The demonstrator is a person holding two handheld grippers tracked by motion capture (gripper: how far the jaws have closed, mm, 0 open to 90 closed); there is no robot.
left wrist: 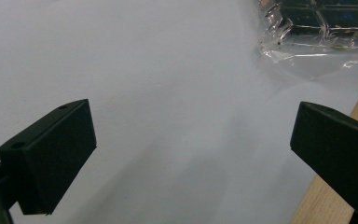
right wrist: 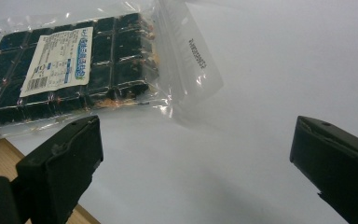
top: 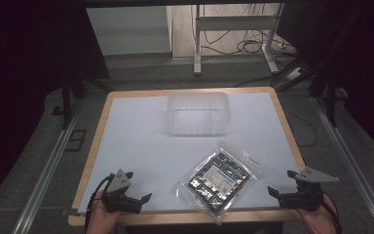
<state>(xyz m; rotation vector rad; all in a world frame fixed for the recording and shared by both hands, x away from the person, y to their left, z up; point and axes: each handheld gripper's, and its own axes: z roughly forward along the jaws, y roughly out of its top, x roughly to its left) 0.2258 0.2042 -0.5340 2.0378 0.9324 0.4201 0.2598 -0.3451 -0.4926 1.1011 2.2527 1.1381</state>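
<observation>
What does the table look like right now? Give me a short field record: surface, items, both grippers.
surface: white sheet over a wooden table
container: clear plastic tub, far middle of the sheet, nothing seen inside
packet: clear bag of dark squares with a white label, lying flat at the near edge, between the grippers
left gripper: near left corner, jaws apart, holding nothing
right gripper: near right corner, jaws apart, holding nothing
contact: neither gripper touches the packet

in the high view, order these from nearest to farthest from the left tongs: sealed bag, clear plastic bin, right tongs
From the left tongs:
1. Sealed bag, just to their right near the table's front edge.
2. Clear plastic bin, toward the far middle of the table.
3. Right tongs, at the front right corner.
</observation>
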